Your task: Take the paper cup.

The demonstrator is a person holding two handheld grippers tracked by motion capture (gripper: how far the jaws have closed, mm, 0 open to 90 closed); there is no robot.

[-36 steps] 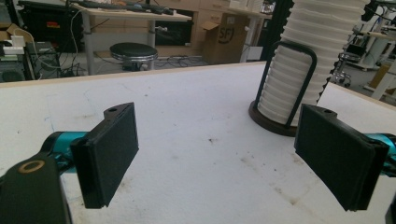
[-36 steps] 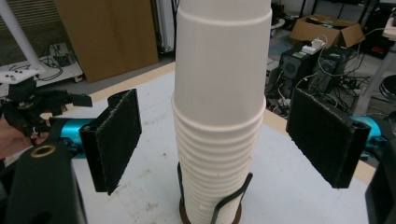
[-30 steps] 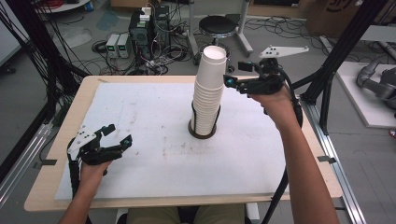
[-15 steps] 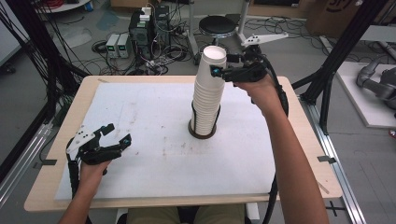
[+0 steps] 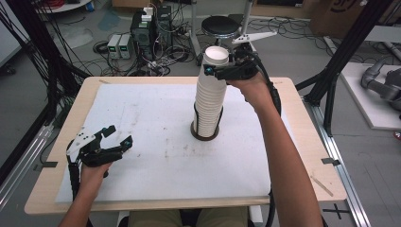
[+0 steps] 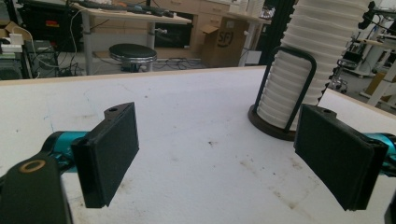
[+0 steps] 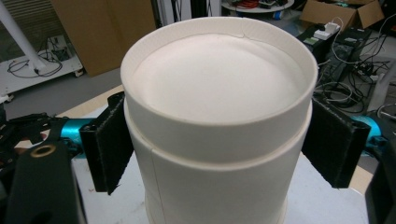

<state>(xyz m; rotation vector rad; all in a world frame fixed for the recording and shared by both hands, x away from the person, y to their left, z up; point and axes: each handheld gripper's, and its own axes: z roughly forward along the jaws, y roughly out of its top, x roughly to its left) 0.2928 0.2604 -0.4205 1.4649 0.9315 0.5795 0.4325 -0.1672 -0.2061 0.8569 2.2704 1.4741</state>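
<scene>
A tall stack of white paper cups stands in a dark ring holder at the middle of the white-covered table. My right gripper is at the top of the stack, open, with one jaw on each side of the top cup. Its black pads lie close against the cup's wall just under the rim. My left gripper rests open near the table's front left with nothing in it. In the left gripper view the stack and its wire holder stand ahead to the right.
A black stool, computer boxes and many cables lie on the floor beyond the table. Black frame posts stand at the right. Faint stains mark the white sheet.
My right gripper has moved left from beside the stack until its jaws straddle the top cup. The left gripper has stayed where it was.
</scene>
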